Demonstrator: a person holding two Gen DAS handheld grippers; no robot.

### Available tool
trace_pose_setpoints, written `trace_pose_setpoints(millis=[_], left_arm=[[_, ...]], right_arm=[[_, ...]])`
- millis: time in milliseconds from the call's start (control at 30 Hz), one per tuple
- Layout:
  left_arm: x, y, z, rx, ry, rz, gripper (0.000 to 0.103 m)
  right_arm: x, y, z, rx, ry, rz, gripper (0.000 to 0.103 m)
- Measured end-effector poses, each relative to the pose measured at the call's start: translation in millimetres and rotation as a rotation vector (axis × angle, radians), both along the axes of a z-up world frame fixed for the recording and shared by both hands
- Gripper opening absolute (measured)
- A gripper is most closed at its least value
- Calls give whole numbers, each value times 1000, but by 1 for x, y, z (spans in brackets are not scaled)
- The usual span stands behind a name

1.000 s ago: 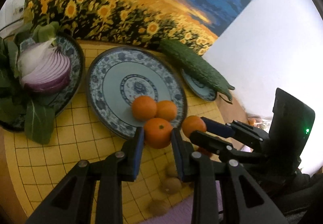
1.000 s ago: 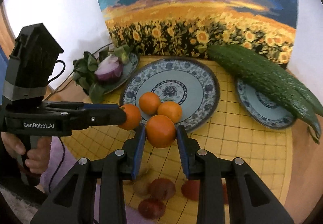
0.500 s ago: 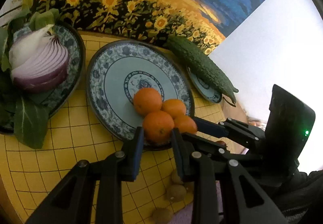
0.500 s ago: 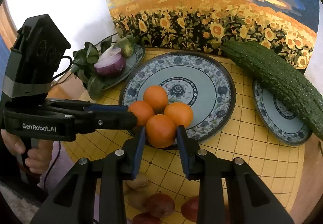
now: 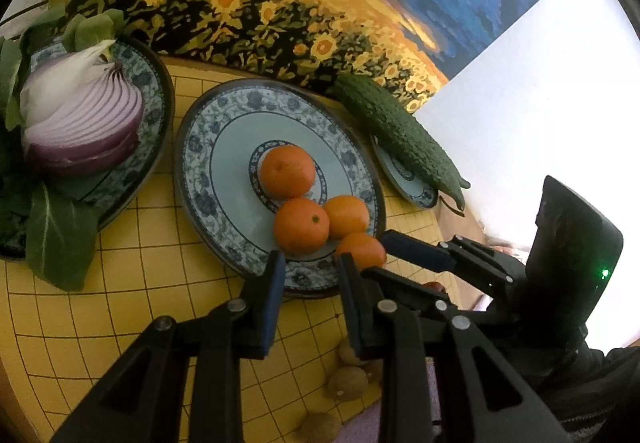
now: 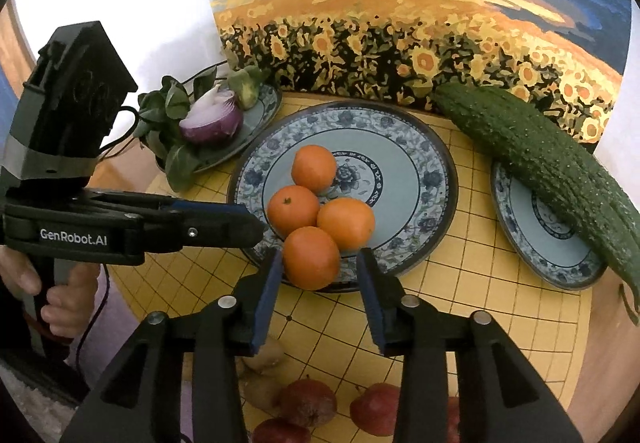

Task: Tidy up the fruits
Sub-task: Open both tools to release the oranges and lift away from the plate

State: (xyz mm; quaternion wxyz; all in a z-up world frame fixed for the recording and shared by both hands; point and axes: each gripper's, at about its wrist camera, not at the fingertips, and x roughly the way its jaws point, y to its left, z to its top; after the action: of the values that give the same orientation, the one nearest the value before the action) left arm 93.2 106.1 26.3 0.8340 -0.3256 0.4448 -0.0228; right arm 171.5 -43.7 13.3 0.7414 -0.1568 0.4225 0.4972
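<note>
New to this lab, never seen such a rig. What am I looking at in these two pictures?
A person holds a hand-held gripper in each hand, each with a fisheye camera looking forward along it. One picture is from the left hand-held gripper, the other from the right hand-held gripper. On the yellow grid mat a patterned plate carries four oranges. The right jaws are opening around the nearest orange; the left jaws, nearly closed, hold nothing. Side plates hold a cut onion and a bumpy gourd.
</note>
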Motion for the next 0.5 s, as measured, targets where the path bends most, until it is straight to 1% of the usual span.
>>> trace_pose_setpoints(millis=[300,500], left_arm=[[-3,-3,2,7,2,-1,27],[-9,-5,5,19,2,-3,27]], right_arm=[[-2,-9,6,42,11,-19,40],[-11,-7,10,56,0,10,40]])
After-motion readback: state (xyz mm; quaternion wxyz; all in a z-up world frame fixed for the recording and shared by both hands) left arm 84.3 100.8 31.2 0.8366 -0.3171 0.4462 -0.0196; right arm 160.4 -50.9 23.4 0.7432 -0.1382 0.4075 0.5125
